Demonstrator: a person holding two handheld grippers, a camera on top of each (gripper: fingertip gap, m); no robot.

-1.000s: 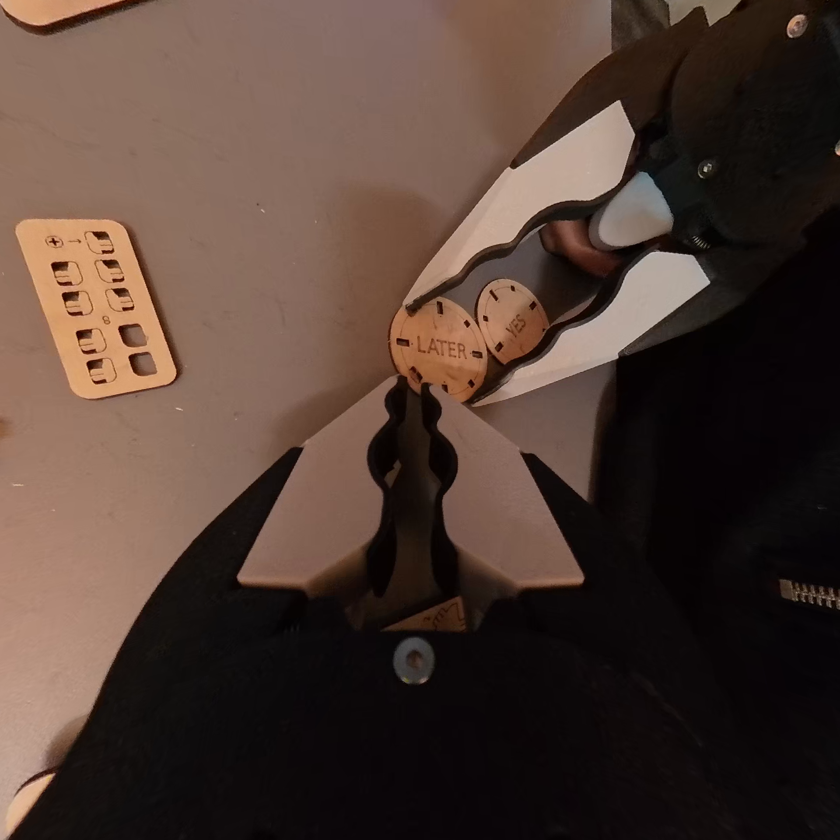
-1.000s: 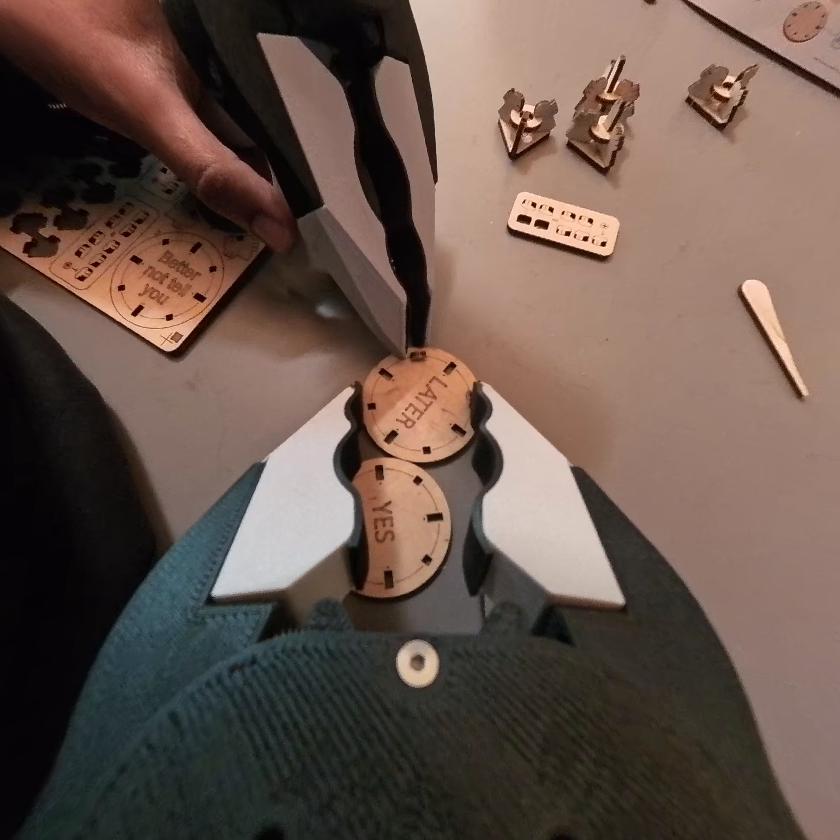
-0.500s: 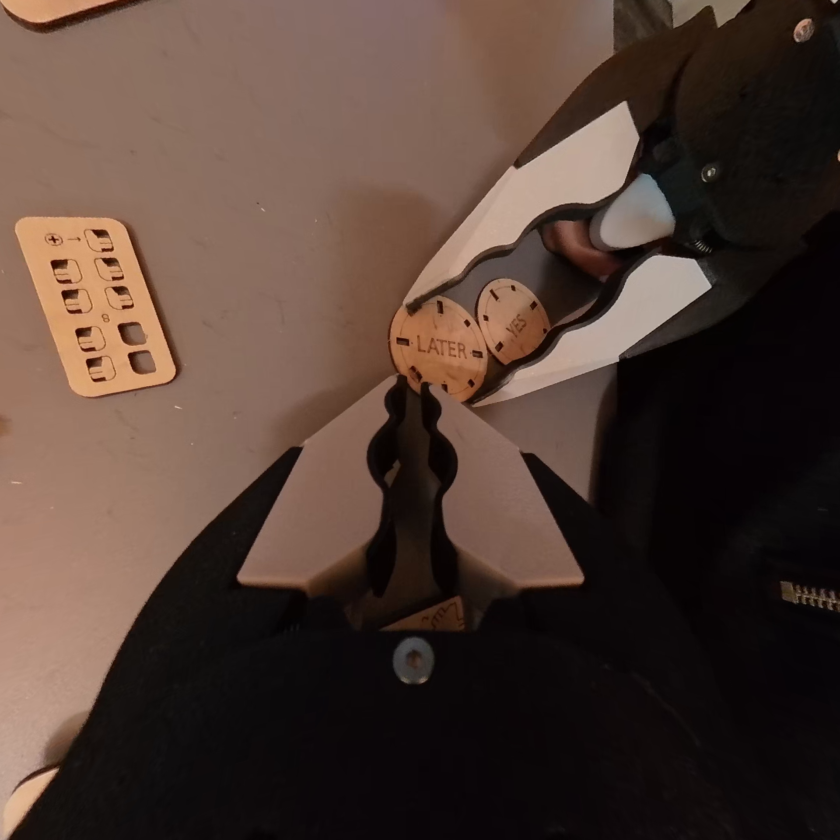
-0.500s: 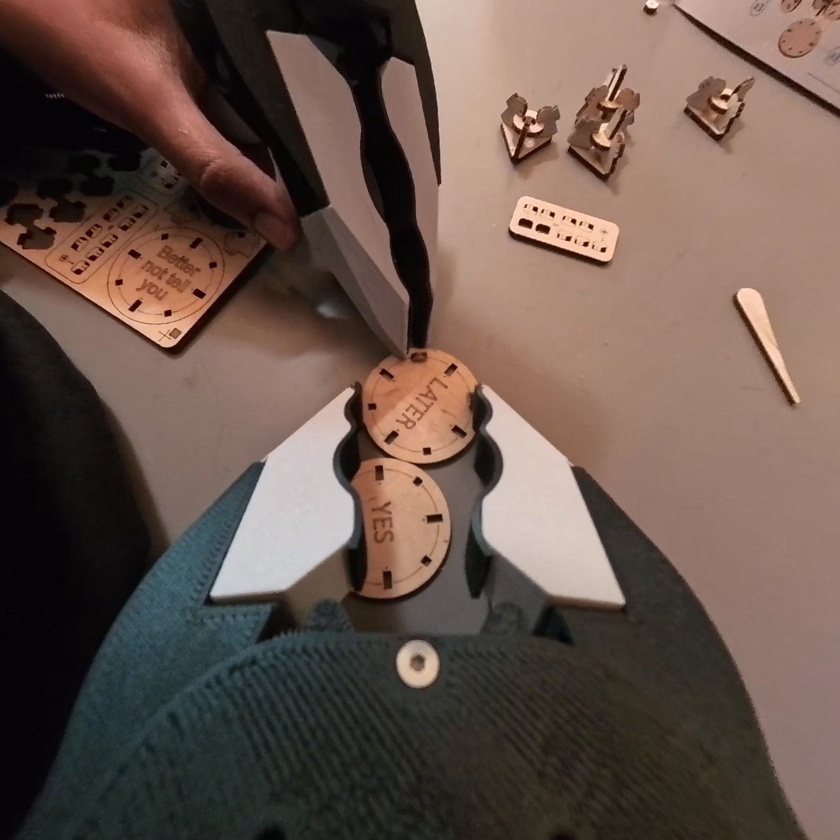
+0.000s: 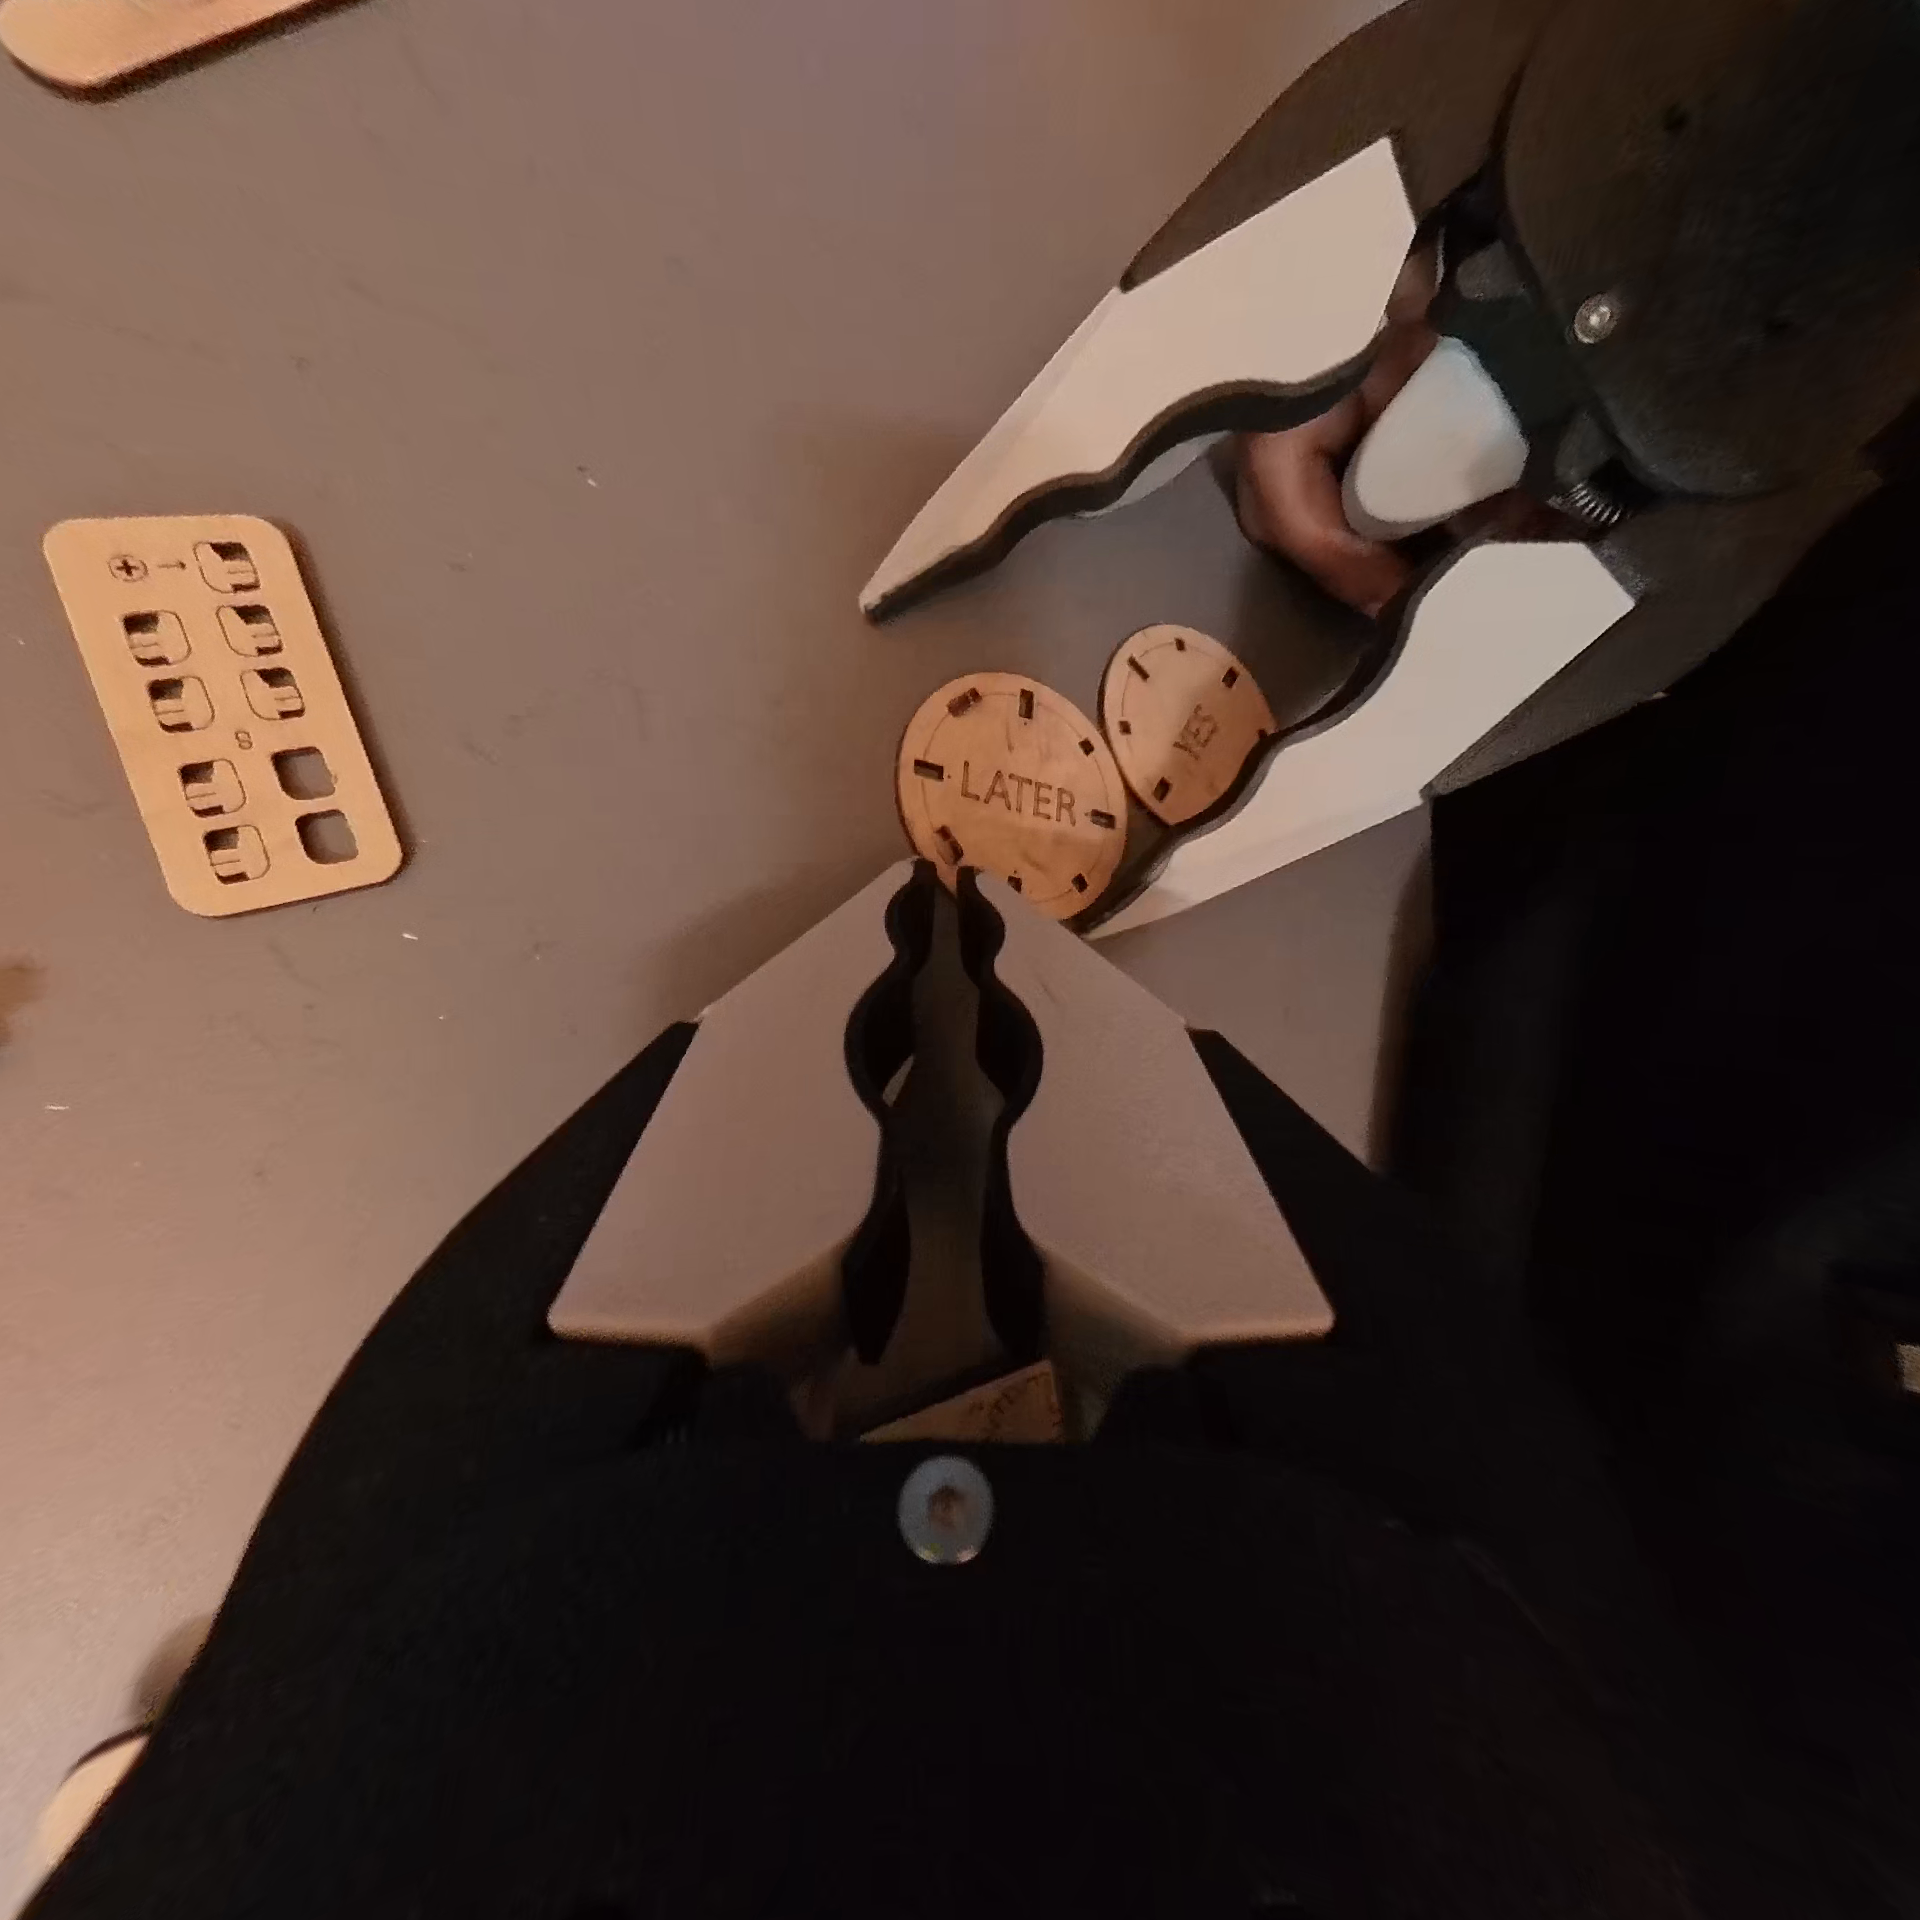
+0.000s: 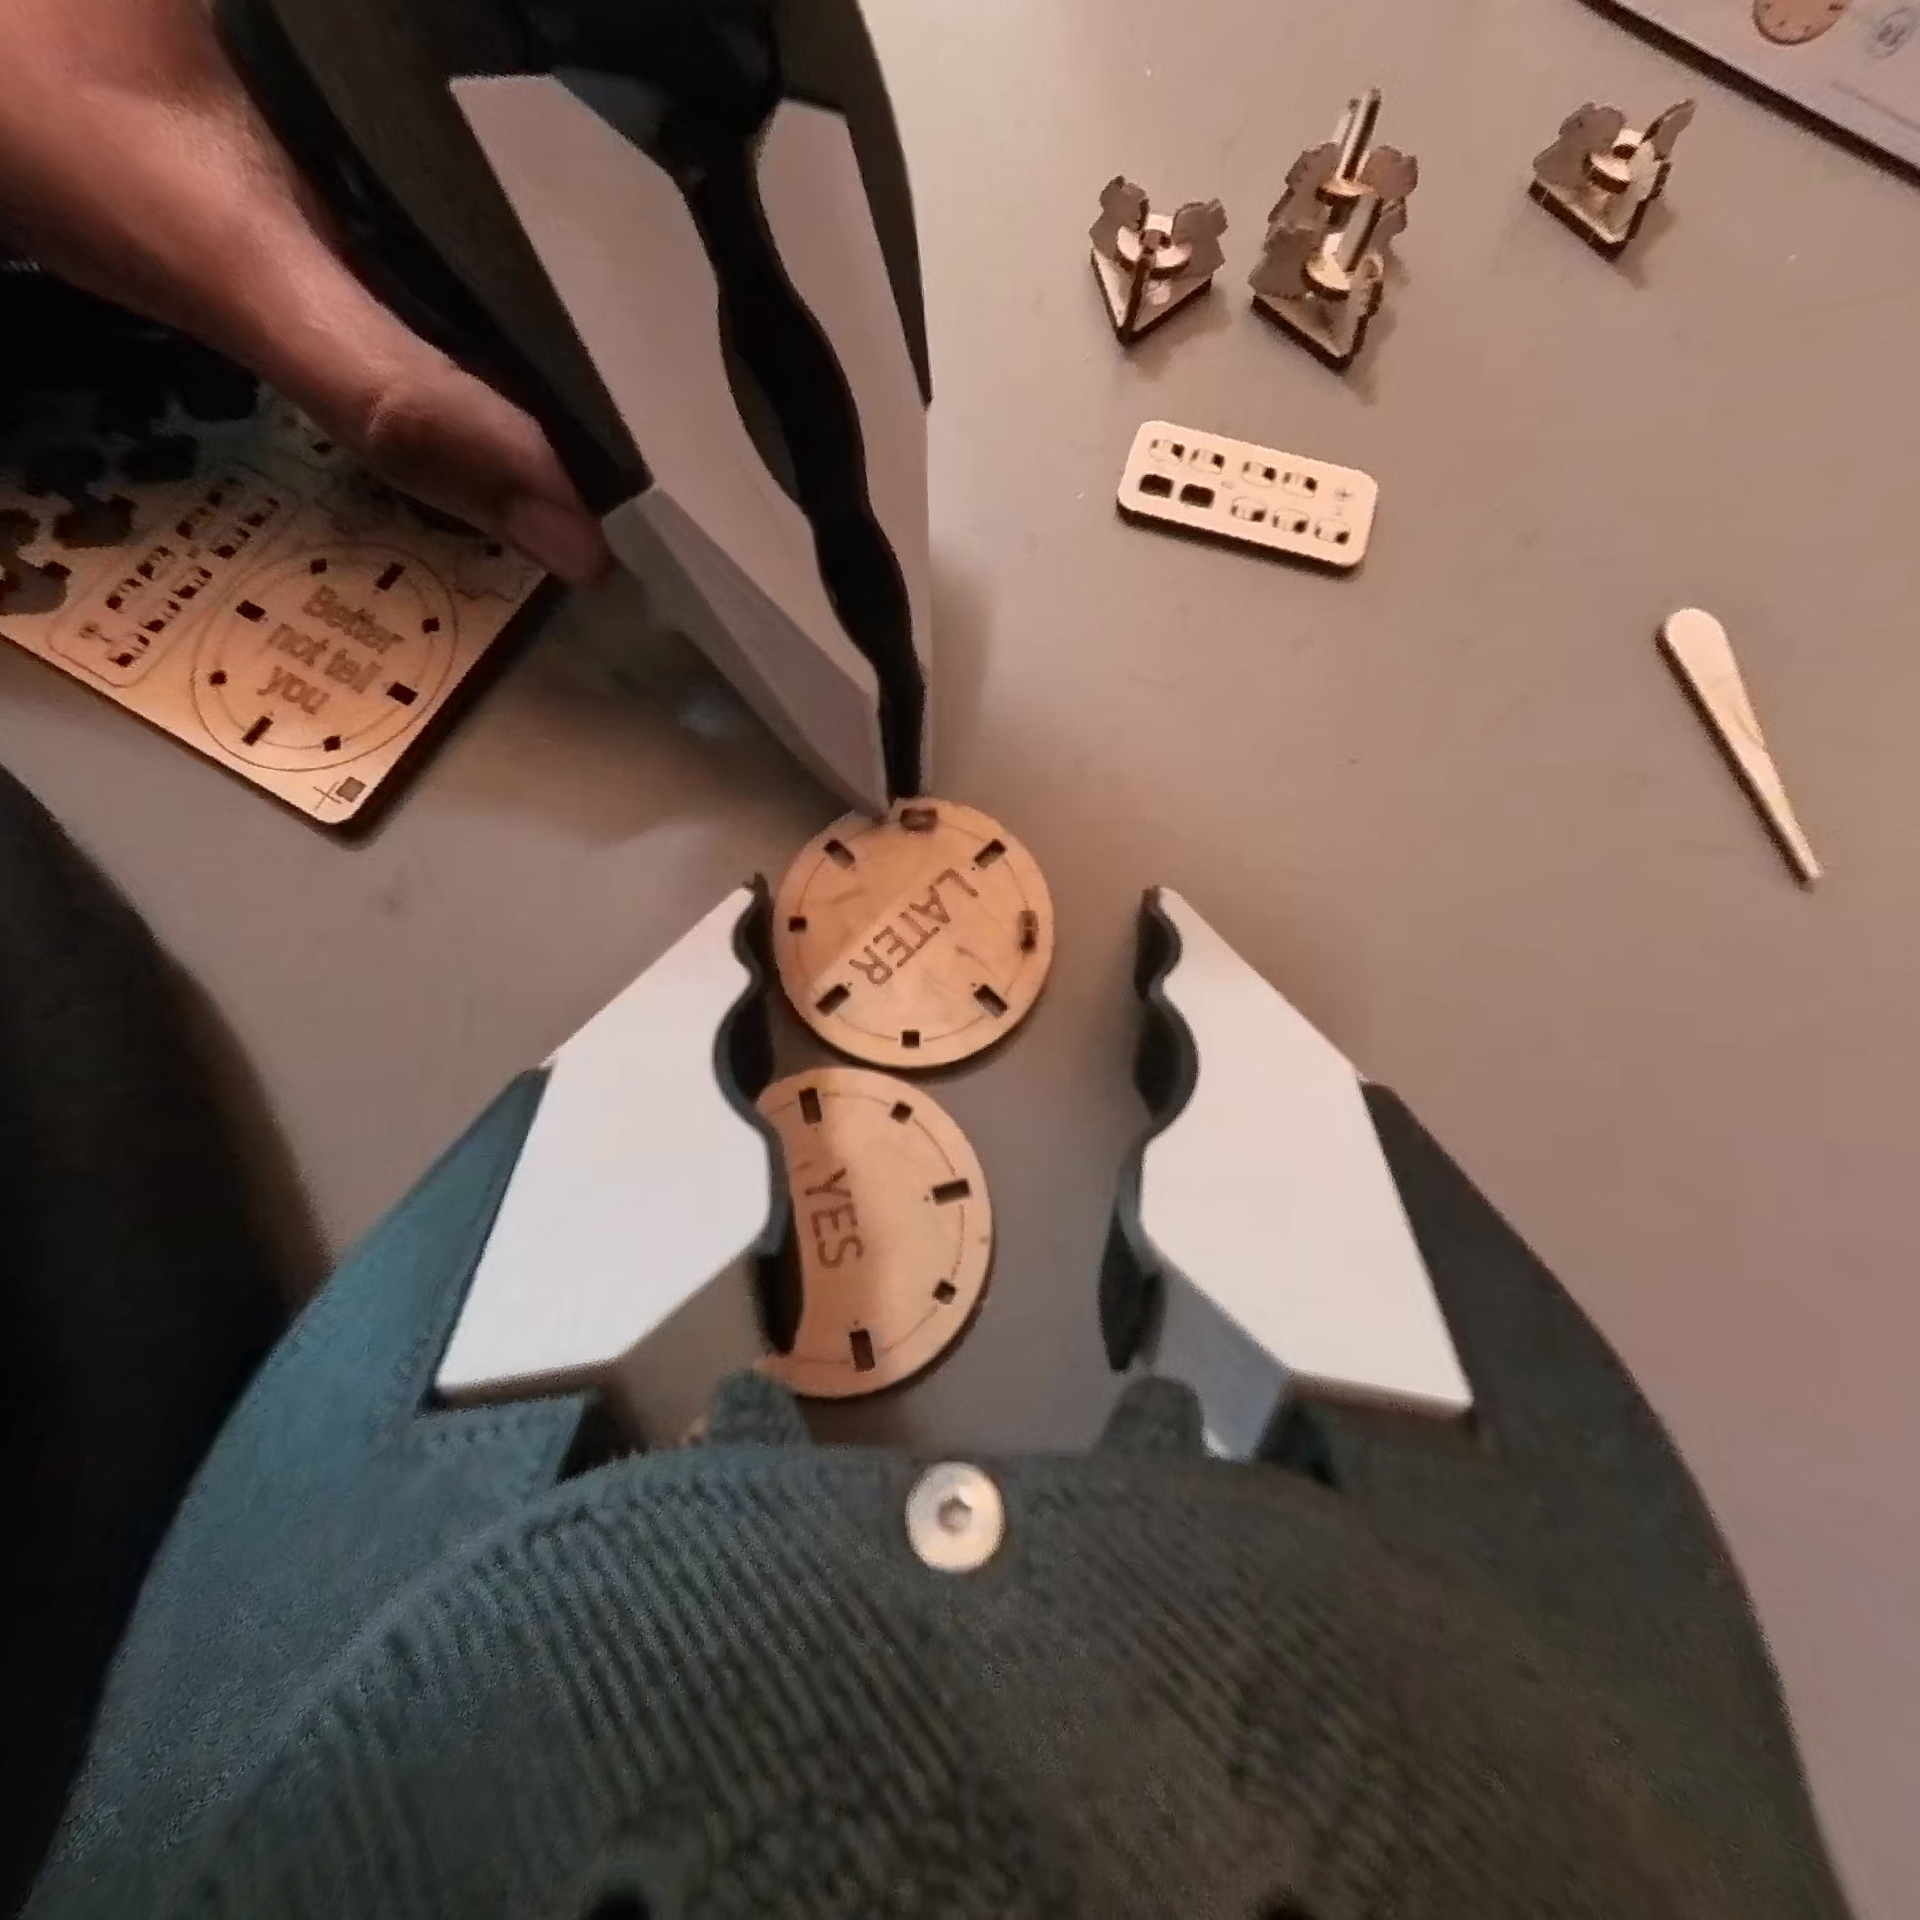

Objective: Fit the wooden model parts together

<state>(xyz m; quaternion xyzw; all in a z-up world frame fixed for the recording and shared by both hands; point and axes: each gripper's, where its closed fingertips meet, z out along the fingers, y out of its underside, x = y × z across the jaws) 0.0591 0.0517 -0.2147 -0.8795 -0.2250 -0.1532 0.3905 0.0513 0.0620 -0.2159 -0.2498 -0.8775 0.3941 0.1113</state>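
A round wooden disc (image 6: 914, 935) with slots round its rim and engraved lettering lies flat on the grey table (image 6: 1403, 1039). My right gripper (image 6: 951, 899) is open around it: the left finger is close to the rim and the right finger stands well clear. My left gripper (image 5: 940, 878) is shut, its tips at the disc's (image 5: 1013, 795) rim beside a slot that holds a small wooden tab (image 6: 914, 819). It also shows in the right wrist view (image 6: 894, 800). A second lettered disc (image 6: 883, 1236) lies farther back between the right fingers.
A small wooden card with cut-outs (image 5: 223, 717) lies left of the left gripper and shows again (image 6: 1247, 494). A wooden sheet with an engraved ring (image 6: 260, 644) lies at the left under a hand (image 6: 312, 312). Three small wooden assemblies (image 6: 1320, 239) and a wooden stick (image 6: 1735, 748) lie beyond. Left and right tips are no more than a few centimetres apart. From the right gripper's tips to the wooden stick (image 6: 1735, 748) is close to 12 cm.
My right gripper has opened: its fingers held the disc's edges before and now stand apart from it. The left gripper's tips stay at the disc's rim.
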